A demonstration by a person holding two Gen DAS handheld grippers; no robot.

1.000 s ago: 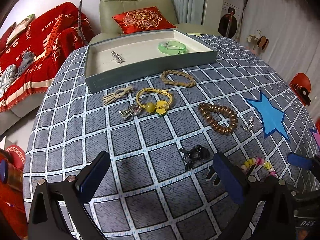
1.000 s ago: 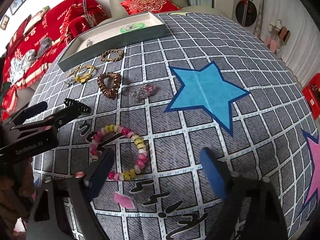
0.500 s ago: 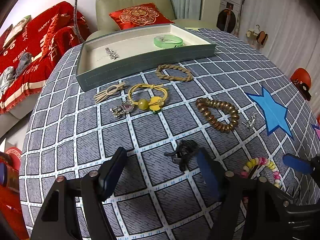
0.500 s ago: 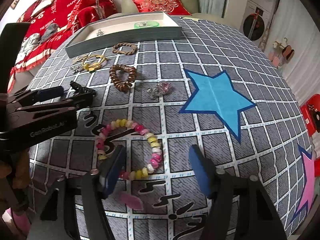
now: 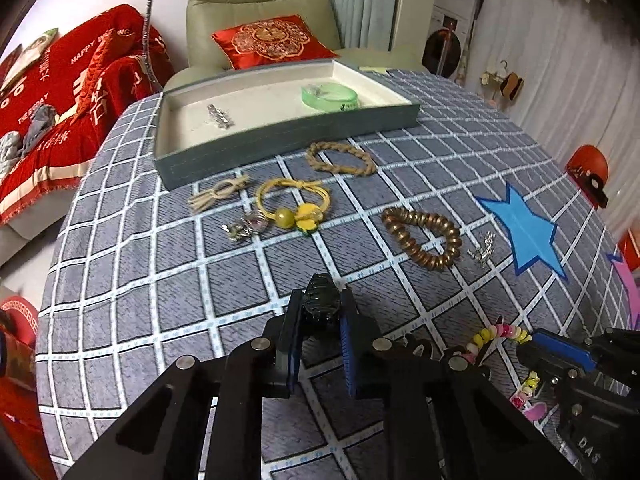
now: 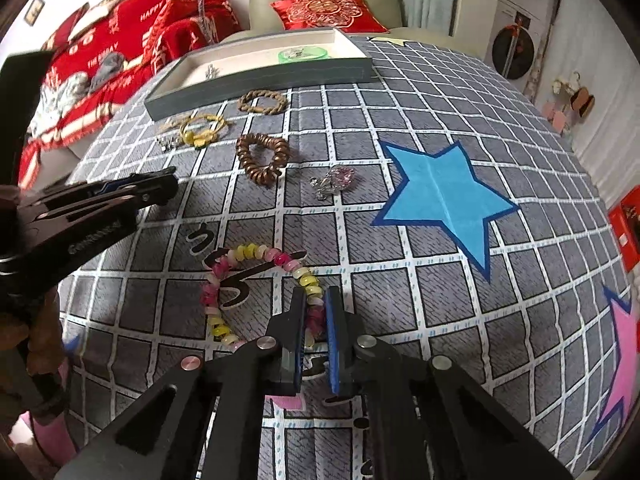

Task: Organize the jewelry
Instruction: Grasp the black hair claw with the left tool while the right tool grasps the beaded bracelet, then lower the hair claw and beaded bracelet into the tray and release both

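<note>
Your left gripper (image 5: 320, 320) has just closed on the black hair claw (image 5: 321, 303), and your right gripper (image 6: 312, 320) has just closed on the beaded bracelet (image 6: 256, 276). The bracelet's loose loop trails toward 10 o'clock and could snag the surface (image 6: 400, 152) as you lift, while the claw, pinched only near its edge, may twist out.

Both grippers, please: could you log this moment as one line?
left gripper: shut on black hair claw | right gripper: shut on beaded bracelet | tray: awaiting both

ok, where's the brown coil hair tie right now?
The brown coil hair tie lies on the checked tablecloth, mid-table in the left wrist view, between the yellow hair tie and the blue star, with a small silver clip just right of it.
</note>
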